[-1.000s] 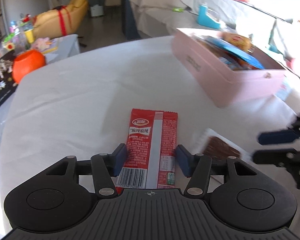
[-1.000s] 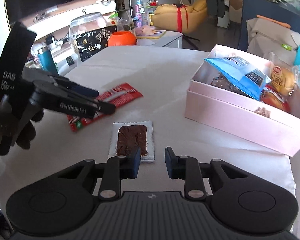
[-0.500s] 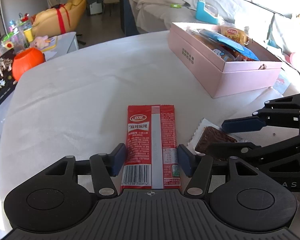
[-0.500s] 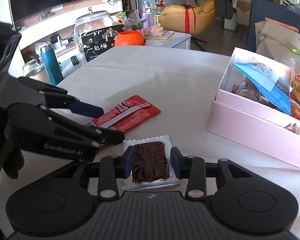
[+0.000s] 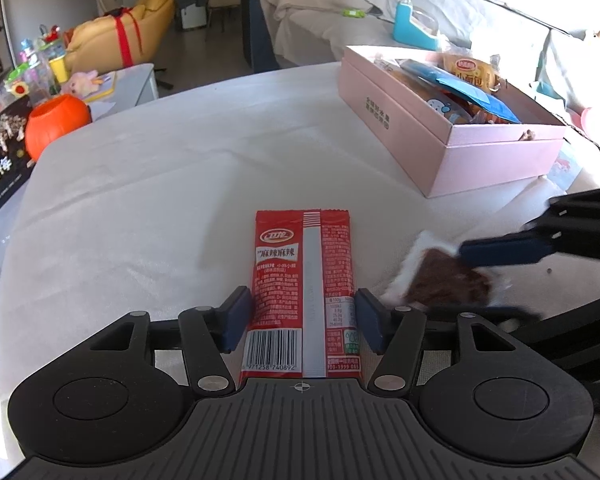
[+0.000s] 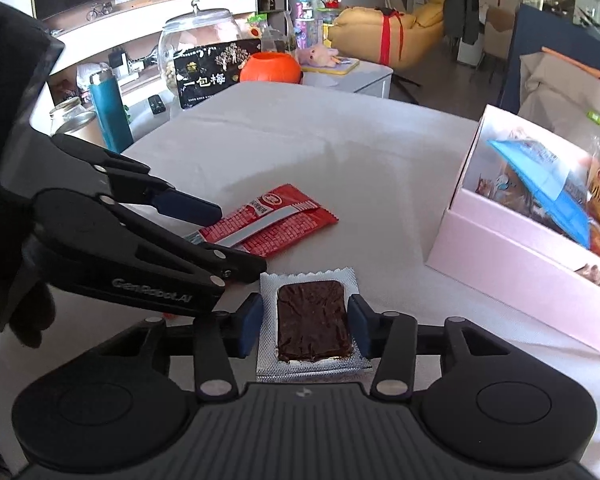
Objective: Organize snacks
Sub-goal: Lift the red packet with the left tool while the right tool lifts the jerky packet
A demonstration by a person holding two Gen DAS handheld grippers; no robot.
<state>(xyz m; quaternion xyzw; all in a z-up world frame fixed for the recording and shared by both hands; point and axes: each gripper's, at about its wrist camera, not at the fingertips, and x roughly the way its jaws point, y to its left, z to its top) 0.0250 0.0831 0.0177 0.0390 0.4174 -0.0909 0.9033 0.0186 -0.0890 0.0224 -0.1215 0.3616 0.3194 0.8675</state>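
Left tool (image 5: pixel 304 316): jaws spread around the red spicy-strip packet (image 5: pixel 303 280), lower centre, lengthwise with your fingers | Right tool (image 6: pixel 306 326): jaws just widened, flanking the brown snack in its silver wrapper (image 6: pixel 312 320) | Pink box (image 5: pixel 452 148): upper right, nearer your right tool.

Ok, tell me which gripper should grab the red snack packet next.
Left. The left gripper already straddles the red snack packet, with the pads beside its edges. The right gripper is around the brown snack instead.
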